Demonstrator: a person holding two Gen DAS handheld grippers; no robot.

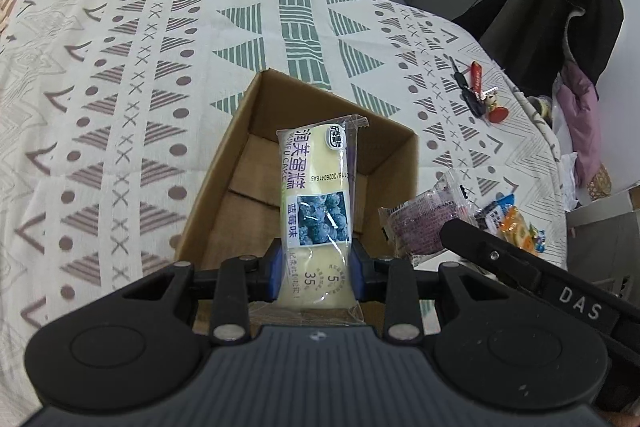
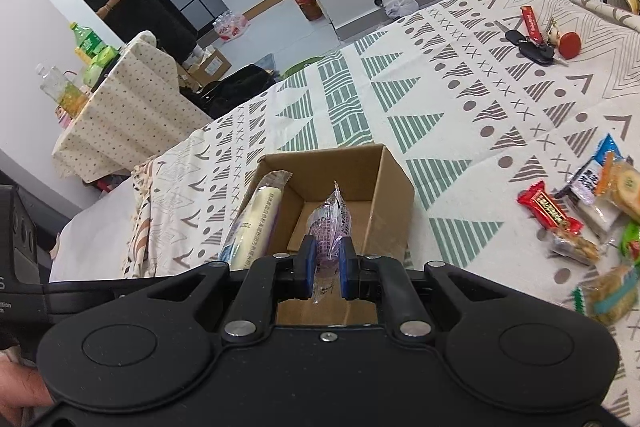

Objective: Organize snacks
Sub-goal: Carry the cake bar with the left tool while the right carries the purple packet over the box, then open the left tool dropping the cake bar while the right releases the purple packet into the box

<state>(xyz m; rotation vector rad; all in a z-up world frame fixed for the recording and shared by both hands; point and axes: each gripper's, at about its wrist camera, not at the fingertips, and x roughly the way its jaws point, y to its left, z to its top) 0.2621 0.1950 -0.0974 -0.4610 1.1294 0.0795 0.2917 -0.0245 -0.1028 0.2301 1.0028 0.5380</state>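
Your left gripper (image 1: 316, 269) clamps the blueberry cake pack (image 1: 318, 195), long axis pointing forward over the open cardboard box (image 1: 224, 163) — box directly beneath. Right gripper (image 2: 327, 267) pinches the purple snack packet (image 2: 330, 227), likewise above it — either can drop.

Blueberry cake pack (image 1: 316, 195) & purple-wrapped snack (image 2: 330, 227) – both above open cardboard box (image 1: 224, 163).

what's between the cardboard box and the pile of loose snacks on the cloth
Nothing: in the right wrist view, only bare patterned tablecloth lies between the cardboard box and the loose snacks.
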